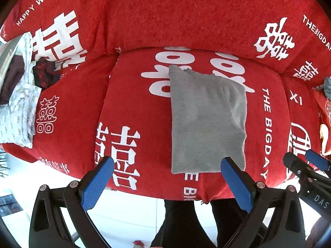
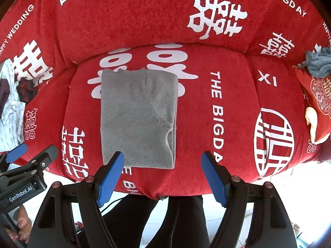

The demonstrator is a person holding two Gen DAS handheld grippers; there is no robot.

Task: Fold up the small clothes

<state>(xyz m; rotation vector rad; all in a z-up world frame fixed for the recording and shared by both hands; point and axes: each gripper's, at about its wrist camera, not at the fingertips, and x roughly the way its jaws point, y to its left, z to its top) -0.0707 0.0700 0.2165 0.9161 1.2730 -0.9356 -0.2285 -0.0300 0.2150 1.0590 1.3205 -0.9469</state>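
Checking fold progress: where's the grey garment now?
Both views: grey garment lies folded flat mid-cushion on the red sofa cover, left of "THE BIG DAY" lettering.

Bright even daylight, soft shadows; floor blown out white; heavy fisheye bend w/ dark corners; sharp.

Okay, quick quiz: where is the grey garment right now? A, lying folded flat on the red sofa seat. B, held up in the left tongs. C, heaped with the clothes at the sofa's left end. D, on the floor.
A: the grey garment lies as a flat rectangle on the red sofa seat, with both tongs open and clear of it.
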